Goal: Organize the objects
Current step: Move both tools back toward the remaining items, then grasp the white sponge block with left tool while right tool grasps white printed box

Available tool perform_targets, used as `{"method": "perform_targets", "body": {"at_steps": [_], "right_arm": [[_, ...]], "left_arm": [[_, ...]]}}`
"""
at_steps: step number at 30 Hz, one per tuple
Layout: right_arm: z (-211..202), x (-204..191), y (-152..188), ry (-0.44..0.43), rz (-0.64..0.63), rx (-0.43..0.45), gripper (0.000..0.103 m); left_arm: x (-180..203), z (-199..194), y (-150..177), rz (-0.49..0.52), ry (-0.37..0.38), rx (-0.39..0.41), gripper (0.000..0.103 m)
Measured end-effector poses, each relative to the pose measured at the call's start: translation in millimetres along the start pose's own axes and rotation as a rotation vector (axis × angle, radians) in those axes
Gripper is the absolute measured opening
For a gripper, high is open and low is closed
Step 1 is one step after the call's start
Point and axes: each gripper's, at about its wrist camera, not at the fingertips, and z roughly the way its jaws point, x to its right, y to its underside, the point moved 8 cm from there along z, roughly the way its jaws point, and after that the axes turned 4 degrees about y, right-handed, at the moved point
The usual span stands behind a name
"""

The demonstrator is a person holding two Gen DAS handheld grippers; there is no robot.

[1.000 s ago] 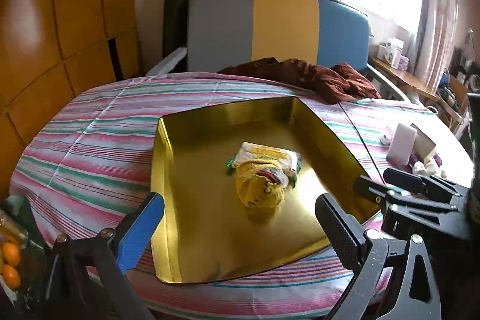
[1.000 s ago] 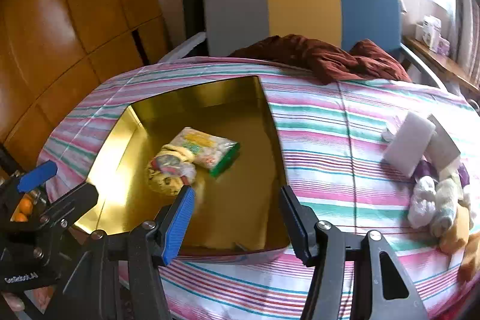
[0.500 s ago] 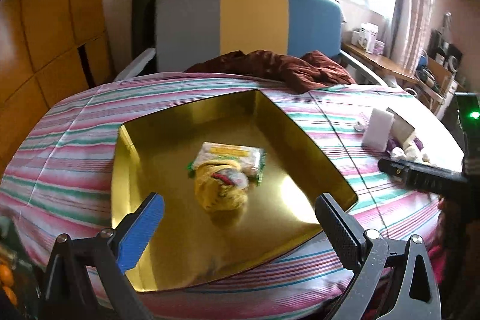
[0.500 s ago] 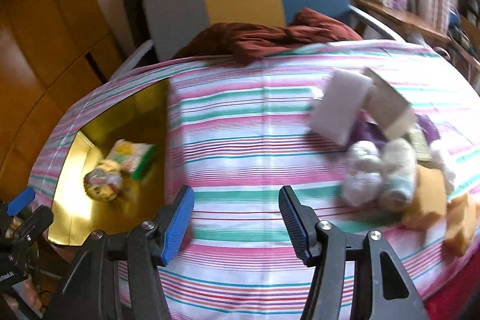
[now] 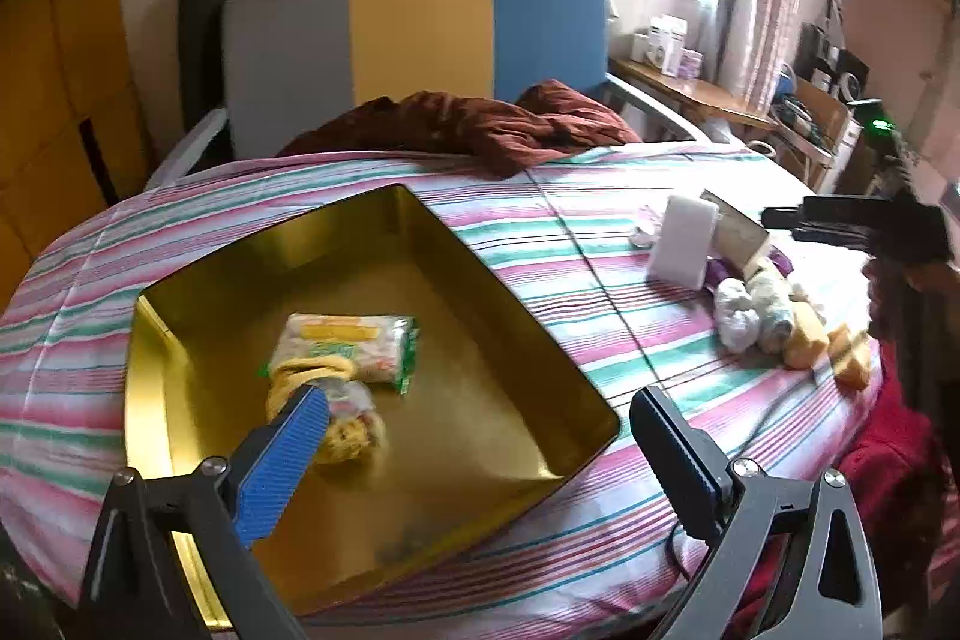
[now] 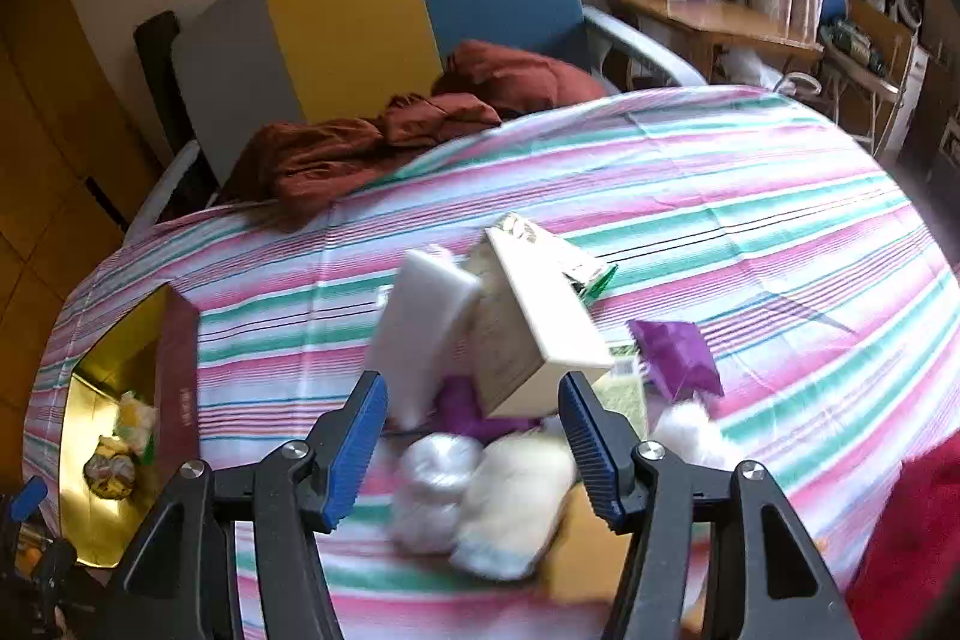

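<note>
A gold tray (image 5: 510,310) lies on the striped table; it also shows in the right wrist view (image 6: 90,400). In it lie a white and green packet (image 5: 348,346) and a yellow bundle (image 5: 348,430). My left gripper (image 5: 474,436) is open and empty over the tray's near edge. A pile of loose items sits at the table's right: a white block (image 6: 420,334), a cream box (image 6: 528,334), a purple packet (image 6: 678,358), a white wrapped roll (image 6: 438,484) and a cream roll (image 6: 516,502). My right gripper (image 6: 474,436) is open and empty just above this pile.
A dark red cloth (image 5: 480,124) lies at the table's far edge, before a grey, yellow and blue chair (image 5: 414,34). Yellow sponge pieces (image 5: 828,346) lie at the pile's right end. A shelf with clutter (image 6: 720,16) stands at the far right by the window.
My right gripper has swung right from the tray to above the pile of items. My left gripper has shifted right along the tray's near edge. Both stayed open.
</note>
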Motion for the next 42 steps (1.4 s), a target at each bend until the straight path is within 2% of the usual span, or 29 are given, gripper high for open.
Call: {"method": "perform_targets", "body": {"at_steps": [5, 10, 16, 23, 33, 40, 42], "right_arm": [[34, 24, -14, -0.008, 0.003, -0.053, 0.060], [60, 32, -22, -0.065, 0.018, -0.090, 0.060], [75, 32, -27, -0.137, 0.014, -0.119, 0.061], [84, 24, -29, -0.164, -0.029, -0.132, 0.061], [84, 8, -17, -0.211, -0.085, -0.187, 0.060], [91, 7, -13, -0.177, -0.100, -0.205, 0.060], [90, 5, -13, -0.160, -0.128, -0.188, 0.056]], "left_arm": [[16, 8, -11, 0.025, 0.048, -0.003, 0.101], [27, 19, -26, 0.021, 0.085, -0.013, 0.101], [45, 33, -46, 0.038, 0.117, -0.015, 0.101], [71, 53, -66, 0.086, 0.147, -0.024, 0.101], [107, 102, -79, 0.059, 0.215, -0.124, 0.098], [122, 141, -86, 0.041, 0.231, -0.188, 0.092], [126, 153, -87, 0.041, 0.236, -0.197, 0.090]]}}
